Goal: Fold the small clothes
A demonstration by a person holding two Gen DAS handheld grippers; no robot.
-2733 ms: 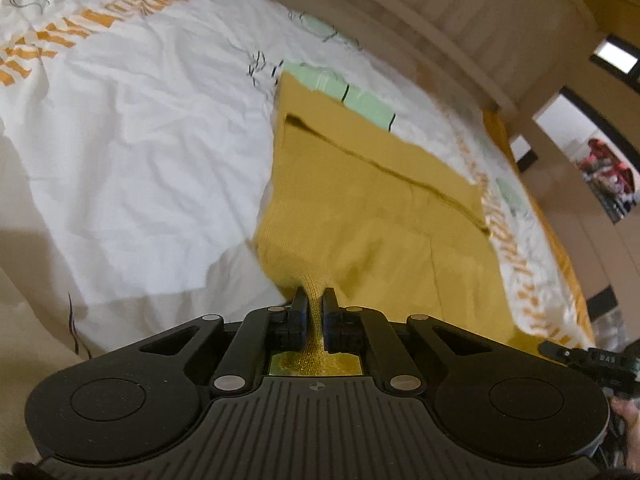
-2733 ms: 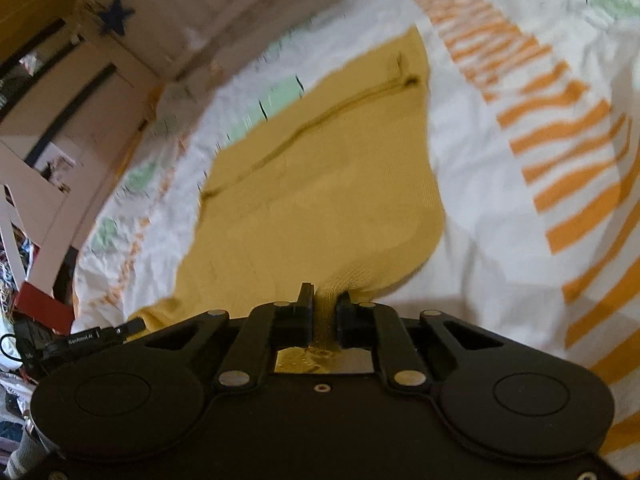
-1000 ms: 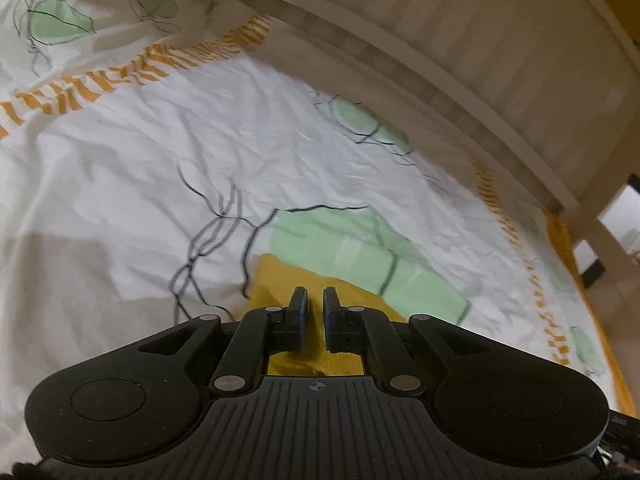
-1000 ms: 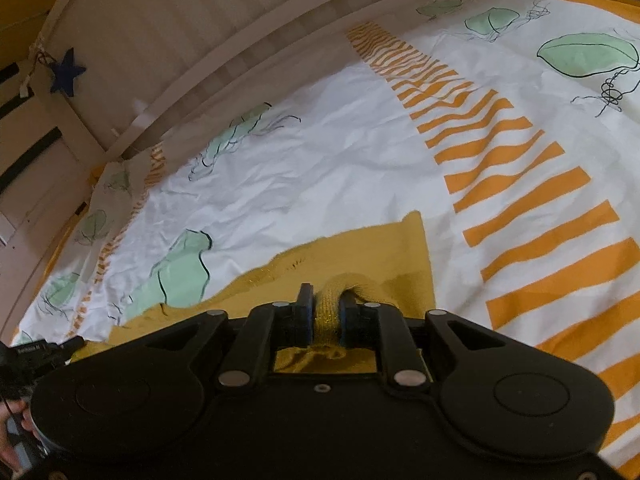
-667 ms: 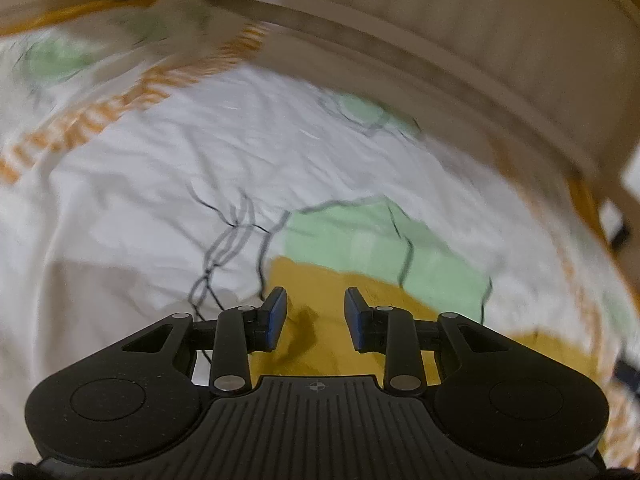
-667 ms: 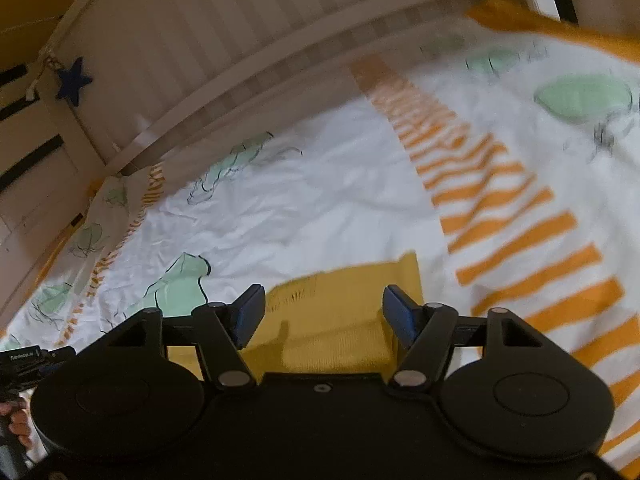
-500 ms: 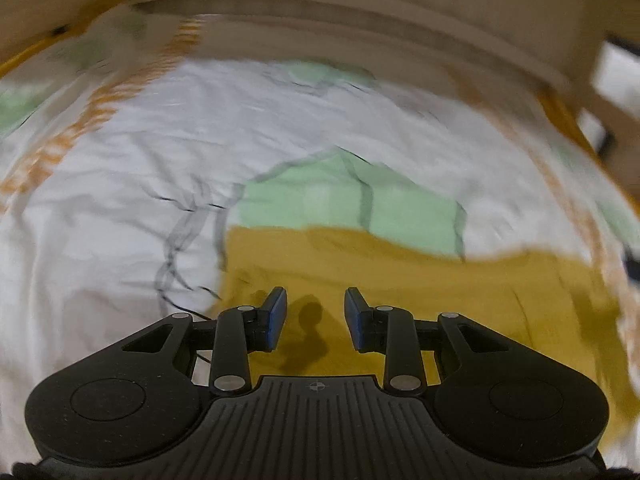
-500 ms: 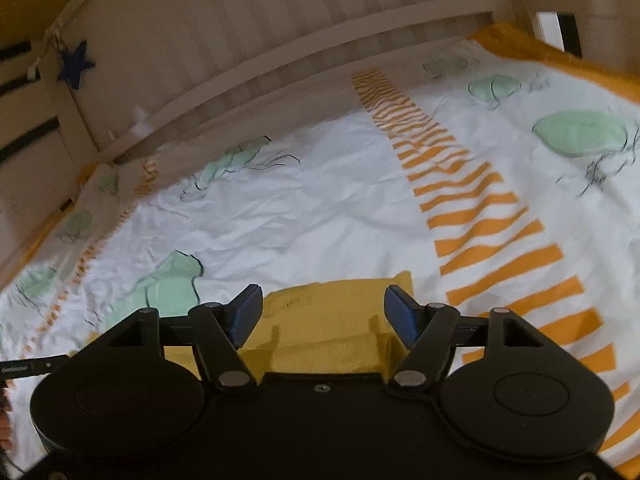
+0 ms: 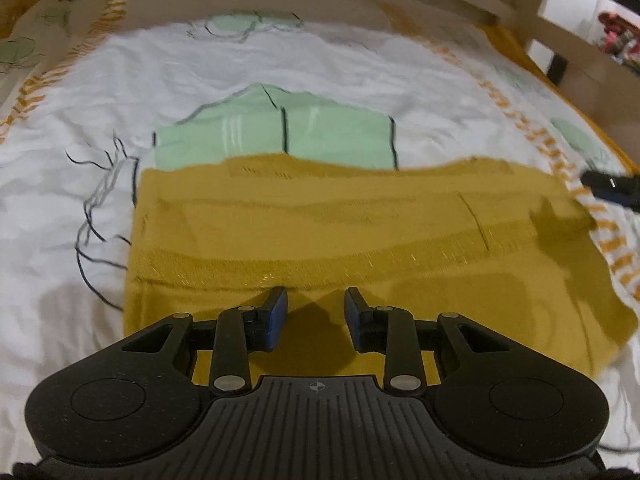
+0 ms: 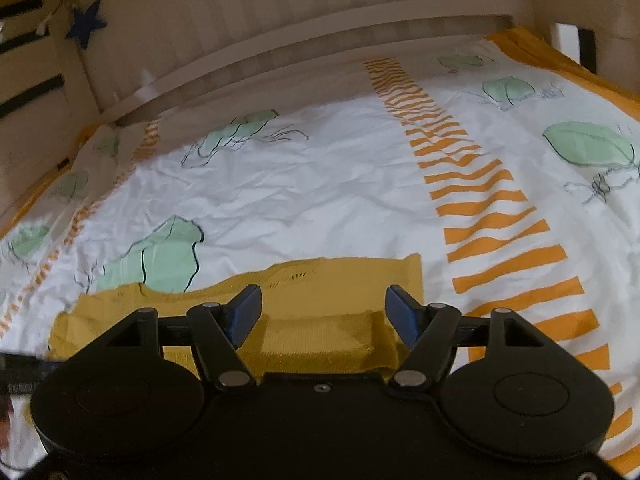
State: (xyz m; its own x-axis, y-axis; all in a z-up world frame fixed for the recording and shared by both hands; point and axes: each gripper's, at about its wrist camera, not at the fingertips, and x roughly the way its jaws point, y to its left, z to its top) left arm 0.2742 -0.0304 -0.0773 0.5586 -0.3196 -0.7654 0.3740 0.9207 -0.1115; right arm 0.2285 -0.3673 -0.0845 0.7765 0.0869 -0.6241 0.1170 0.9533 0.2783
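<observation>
Both tongs, the left tongs (image 9: pixel 316 310) and right tongs (image 10: pixel 323 312), are hanging apart after just opening, gripping nothing. The mustard garment (image 9: pixel 360 240) is lying folded once on the bed (image 10: pixel 320 184); further folds are probably remaining.

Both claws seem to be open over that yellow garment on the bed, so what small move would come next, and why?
Probably shift one gripper to a side edge of the yellow garment and pinch it for a crosswise fold. It lies flat on the bedsheet as a wide doubled band, and both the left gripper and the right gripper have just been opening, with nothing held.
</observation>
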